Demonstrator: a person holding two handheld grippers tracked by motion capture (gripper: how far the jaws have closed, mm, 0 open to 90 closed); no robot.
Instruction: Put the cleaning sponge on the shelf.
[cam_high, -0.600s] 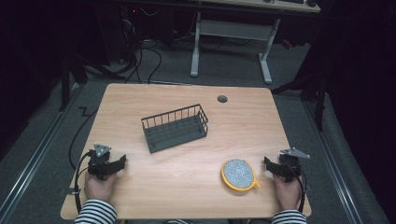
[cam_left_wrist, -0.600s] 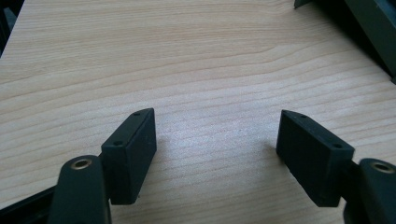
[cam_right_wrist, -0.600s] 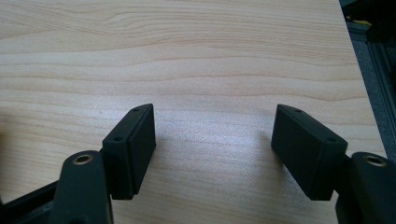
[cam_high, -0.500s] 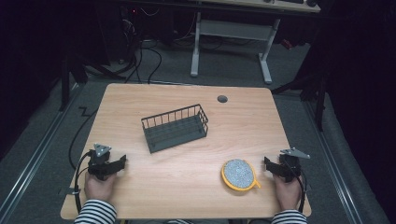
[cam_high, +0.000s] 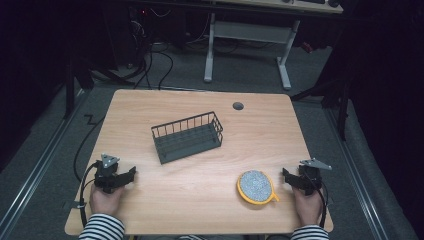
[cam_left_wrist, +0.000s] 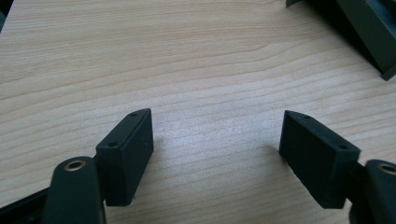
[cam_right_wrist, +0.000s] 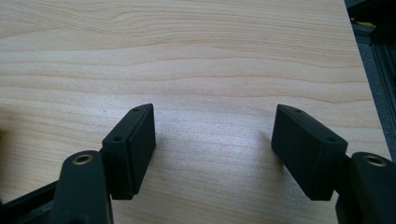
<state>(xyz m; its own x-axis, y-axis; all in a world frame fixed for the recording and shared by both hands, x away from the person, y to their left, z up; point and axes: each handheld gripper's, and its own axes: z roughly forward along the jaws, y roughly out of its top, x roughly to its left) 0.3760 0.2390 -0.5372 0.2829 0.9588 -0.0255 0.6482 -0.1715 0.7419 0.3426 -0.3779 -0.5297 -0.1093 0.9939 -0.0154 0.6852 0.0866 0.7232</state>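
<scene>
Wire basket (cam_high: 187, 136) at table (cam_high: 150, 105) centre, yellow-rimmed round sponge (cam_high: 256, 186) near right.
Left gripper (cam_high: 125, 176) and right gripper (cam_high: 289, 176) rest at near corners, jaws apart, empty.

A light wood-grain counter (cam_high: 280, 130) with rounded corners and a small round grey grommet hole (cam_high: 238, 106) near its far edge stands on grey carpeted floor (cam_high: 310, 75). Beyond it is a white metal-legged desk frame (cam_high: 247, 37). Black cables (cam_high: 150, 60) trail over the floor at far left. The surrounding room is dark.
</scene>
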